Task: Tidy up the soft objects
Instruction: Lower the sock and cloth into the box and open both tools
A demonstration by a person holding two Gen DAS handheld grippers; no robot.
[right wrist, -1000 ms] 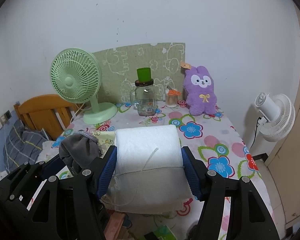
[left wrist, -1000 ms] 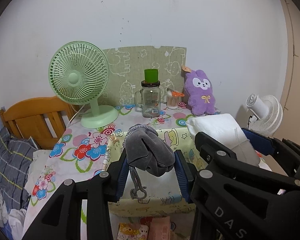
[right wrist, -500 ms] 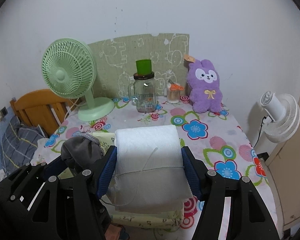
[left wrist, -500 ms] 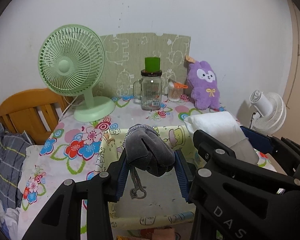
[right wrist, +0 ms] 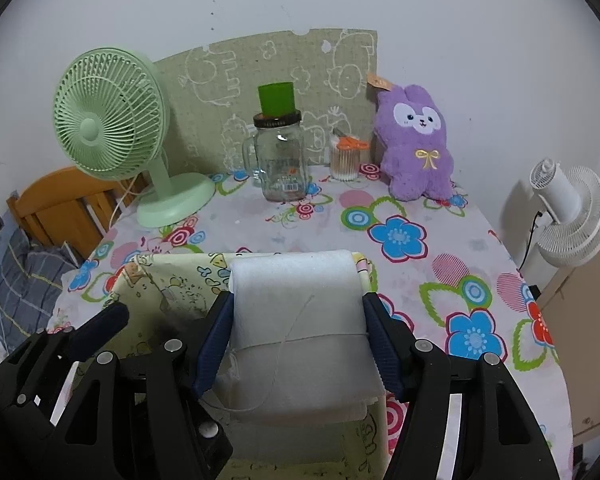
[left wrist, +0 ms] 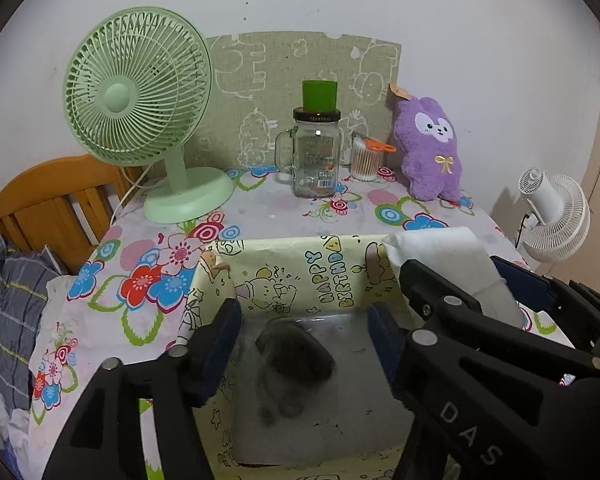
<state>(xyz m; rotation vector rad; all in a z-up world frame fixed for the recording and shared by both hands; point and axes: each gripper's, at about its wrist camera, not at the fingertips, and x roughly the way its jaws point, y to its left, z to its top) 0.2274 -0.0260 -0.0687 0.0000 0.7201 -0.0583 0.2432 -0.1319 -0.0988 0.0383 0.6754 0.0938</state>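
— Grey cloth, blurred, is that the soft thing in the box?

— Yes. The grey pouch is low inside the yellow paper box, over its pale floor. The left gripper is above it with fingers apart and nothing between them. I judge it was released there because the box is the collecting place.

— And the white one?

— The white folded towel is clamped between the blue pads of the right gripper, above the right part of the box. A thin thread goes around it.

— Is there room for it?

— I think so. The floor beside the pouch looks free. But the box walls are thin paper and close to both grippers, so the towel should go straight down. The table edge is also near; the plush rabbit stands well apart.
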